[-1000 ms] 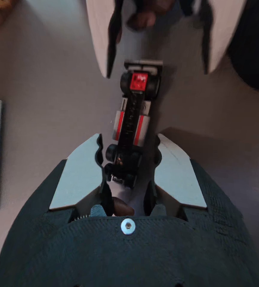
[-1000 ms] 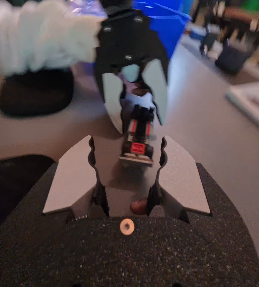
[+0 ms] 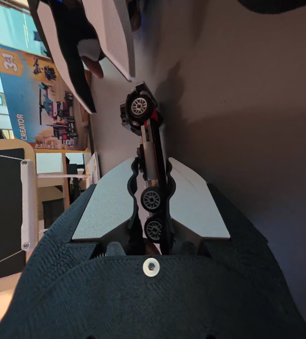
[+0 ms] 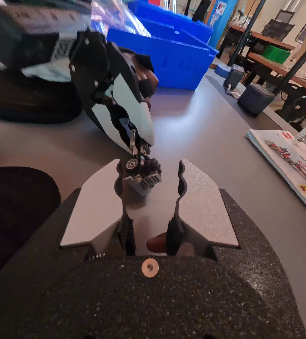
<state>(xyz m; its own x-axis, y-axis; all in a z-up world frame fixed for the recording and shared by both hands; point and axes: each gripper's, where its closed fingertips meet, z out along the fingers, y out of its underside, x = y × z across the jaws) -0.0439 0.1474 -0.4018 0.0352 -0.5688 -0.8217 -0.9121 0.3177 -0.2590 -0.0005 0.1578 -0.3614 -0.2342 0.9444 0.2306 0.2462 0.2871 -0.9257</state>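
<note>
A brick-built toy truck (image 3: 148,165), black and grey with red stripes, lies turned on its side between my left gripper's fingers. My left gripper (image 3: 151,161) is shut on its rear half, with the wheels between the pads. In the right wrist view the left gripper (image 4: 141,145) holds the truck (image 4: 143,174) tilted, nose down, over the grey table (image 4: 203,128). My right gripper (image 4: 150,162) is open. The truck's grey front grille sits between its fingertips, close to the left finger and clear of the right one. The right gripper also shows at the top of the left wrist view (image 3: 111,95).
A toy set box (image 3: 38,102) stands at the left. An instruction booklet (image 4: 286,165) lies at the table's right edge. A blue bin (image 4: 166,60) stands at the back, a dark block (image 4: 256,100) right of it. A black bag (image 4: 29,102) lies at back left. Left tips to right tips: about 7 centimetres.
My left gripper has closed on the truck's rear, rolled it onto its side and raised it off the table. My right gripper's fingers have come closer together around the truck's front.
</note>
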